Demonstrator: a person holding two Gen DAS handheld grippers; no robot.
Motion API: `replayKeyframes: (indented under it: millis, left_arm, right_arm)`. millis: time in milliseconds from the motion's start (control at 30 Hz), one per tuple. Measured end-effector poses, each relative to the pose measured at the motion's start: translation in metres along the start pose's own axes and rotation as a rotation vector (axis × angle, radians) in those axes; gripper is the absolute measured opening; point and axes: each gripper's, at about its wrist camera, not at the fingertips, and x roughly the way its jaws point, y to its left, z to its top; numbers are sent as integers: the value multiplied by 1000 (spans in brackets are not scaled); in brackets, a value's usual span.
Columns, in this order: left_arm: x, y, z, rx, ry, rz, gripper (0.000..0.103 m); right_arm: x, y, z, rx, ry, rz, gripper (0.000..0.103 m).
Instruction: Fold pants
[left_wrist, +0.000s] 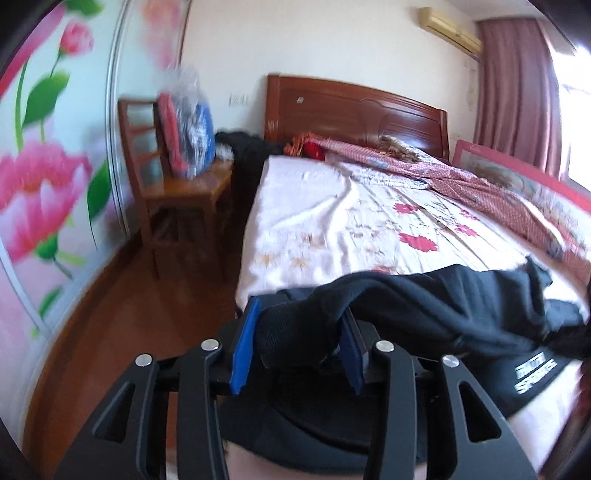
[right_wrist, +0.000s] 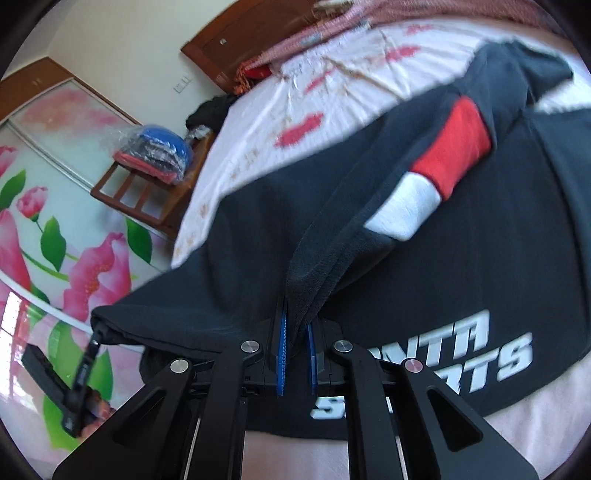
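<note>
Black sports pants with white lettering and a red and white stripe lie at the near end of the bed and are partly lifted. My left gripper is shut on a bunched black edge of the pants, held above the bed's near corner. My right gripper is shut on a fold of the pants fabric, which rises from its blue pads. The left gripper also shows in the right wrist view at the far left, holding the other end of the lifted edge.
The bed has a white flowered sheet and a wooden headboard. A red patterned quilt lies along its right side. A wooden chair with bagged clothes stands left of the bed. A flowered wardrobe door is at the left.
</note>
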Motion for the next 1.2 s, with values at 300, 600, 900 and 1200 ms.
replayKeyframes:
  millis: [300, 600, 900, 1200]
  left_arm:
    - [7, 44, -32, -511, 221, -188, 80]
    - [14, 43, -45, -718, 223, -251, 92]
    - [46, 37, -33, -581, 354, -18, 0]
    - [44, 22, -31, -473, 389, 31, 94]
  right_arm:
    - [15, -16, -9, -38, 37, -7, 8]
    - [16, -20, -13, -73, 39, -14, 8]
    - [4, 5, -7, -119, 5, -20, 9]
    - [2, -1, -5, -84, 8, -29, 8]
